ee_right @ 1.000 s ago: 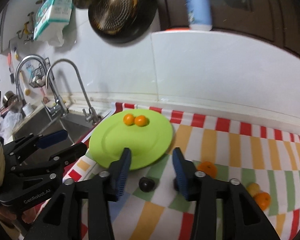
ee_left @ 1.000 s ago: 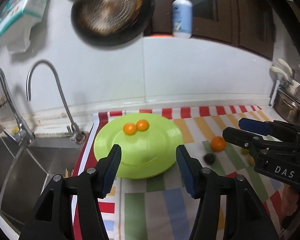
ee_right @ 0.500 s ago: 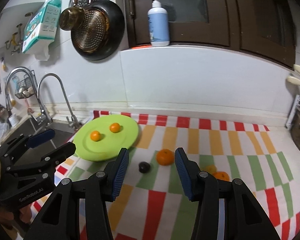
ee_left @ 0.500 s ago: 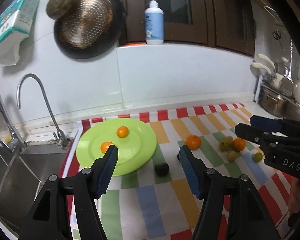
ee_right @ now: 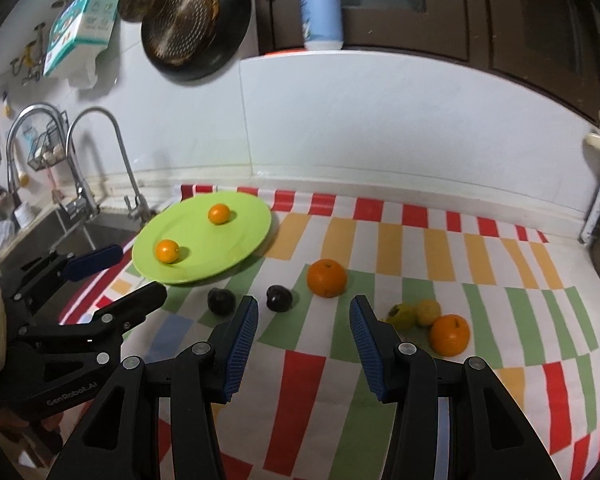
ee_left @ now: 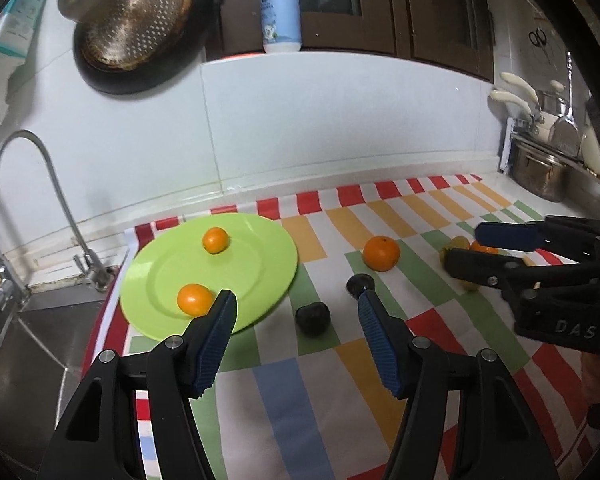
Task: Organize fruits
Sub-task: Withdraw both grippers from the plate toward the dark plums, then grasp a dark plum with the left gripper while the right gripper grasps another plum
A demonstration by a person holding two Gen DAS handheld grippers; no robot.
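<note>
So there's a round lime-green plastic plate sitting at the left end of a striped red, orange, green and white cloth on the kitchen counter, right beside the steel sink. Two small round orange fruits are already on the plate, set apart from each other, one toward the back and one near the front rim.

Everything else is loose on the cloth. Two dark, nearly black round fruits lie just off the plate's front edge, the second one a bit to the right. Past those sits a bigger round orange. Further right there's a little cluster: another orange touching two small yellow-green fruits.

The left gripper hovers over the cloth with its blue-padded jaws moderately apart and nothing in them, one dark fruit showing in the gap. The right gripper also has its jaws apart, a bit narrower, empty, hanging above the cloth in front of the bigger orange.
</note>
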